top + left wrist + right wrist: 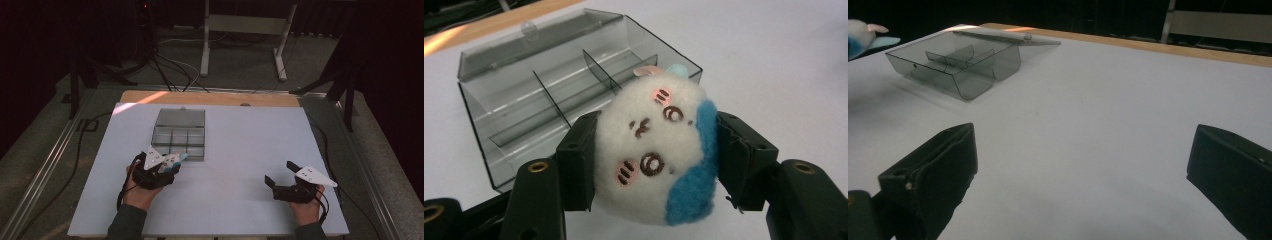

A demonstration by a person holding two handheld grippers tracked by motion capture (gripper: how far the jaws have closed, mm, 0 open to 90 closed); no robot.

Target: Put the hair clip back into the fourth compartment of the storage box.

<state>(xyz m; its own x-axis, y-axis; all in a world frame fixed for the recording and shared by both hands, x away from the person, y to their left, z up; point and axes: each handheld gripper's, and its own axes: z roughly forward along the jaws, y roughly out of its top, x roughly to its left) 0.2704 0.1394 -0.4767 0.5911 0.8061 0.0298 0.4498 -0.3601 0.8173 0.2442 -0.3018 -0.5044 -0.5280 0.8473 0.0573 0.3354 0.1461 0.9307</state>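
Left gripper (656, 165) pinches the white-and-blue plush toy (659, 150) between both jaws, face toward its camera, just short of the open clear divided box (549, 85). Right gripper (1083, 180) sits well apart over bare table (1108, 110), jaws spread wide, nothing between them.

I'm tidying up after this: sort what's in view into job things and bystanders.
In the job:
- plush toy, clamped in the left claw
- open compartment box

Just there:
- right claw, open
- metal frame
- floor cables
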